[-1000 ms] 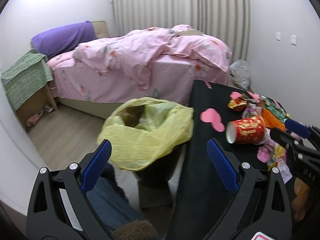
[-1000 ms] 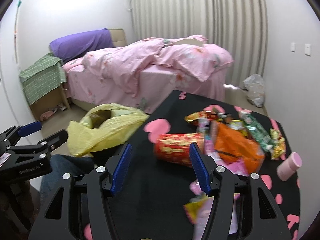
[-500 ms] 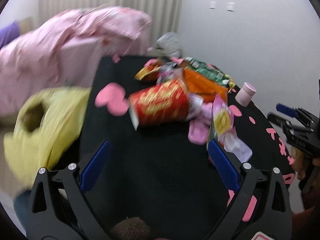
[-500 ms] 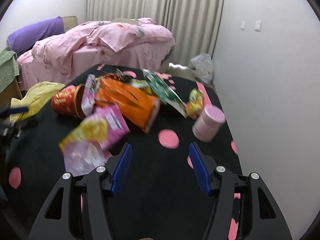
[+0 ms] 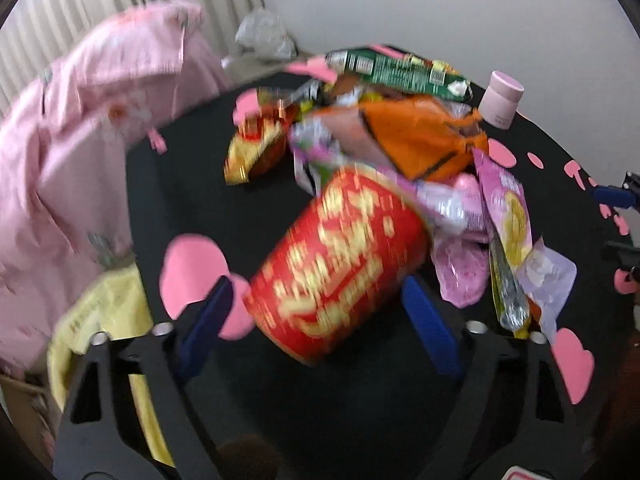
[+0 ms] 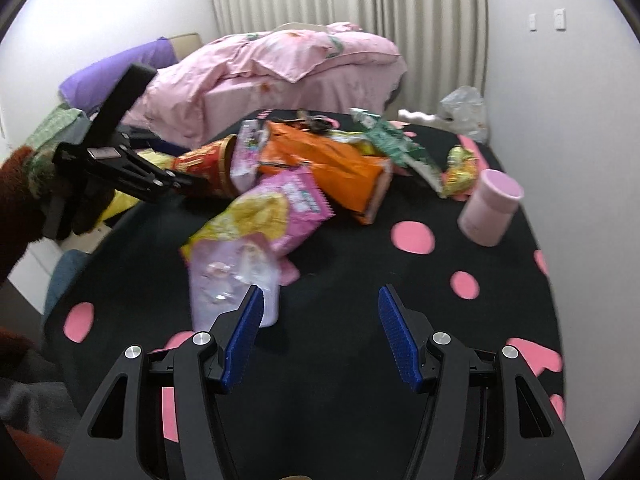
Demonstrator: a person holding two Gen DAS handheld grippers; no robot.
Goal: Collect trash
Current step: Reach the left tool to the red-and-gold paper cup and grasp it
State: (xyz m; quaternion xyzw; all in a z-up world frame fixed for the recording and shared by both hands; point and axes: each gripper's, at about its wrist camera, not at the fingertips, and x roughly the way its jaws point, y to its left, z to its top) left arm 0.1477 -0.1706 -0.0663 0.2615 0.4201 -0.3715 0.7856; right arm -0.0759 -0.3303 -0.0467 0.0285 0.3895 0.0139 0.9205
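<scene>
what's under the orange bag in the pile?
The orange bag lies on the black cloth. Its near edge overlaps the pink-and-yellow snack packet; the red cup lies beside its left end. Whatever lies beneath its middle is covered.

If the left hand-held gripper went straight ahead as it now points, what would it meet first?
Most likely the red paper cup, lying on its side between the open left hand-held gripper fingers, though blur hides the remaining gap.

red cup: print motion-blurred, unreadable | yellow bag: cut by left claw's frame
</scene>
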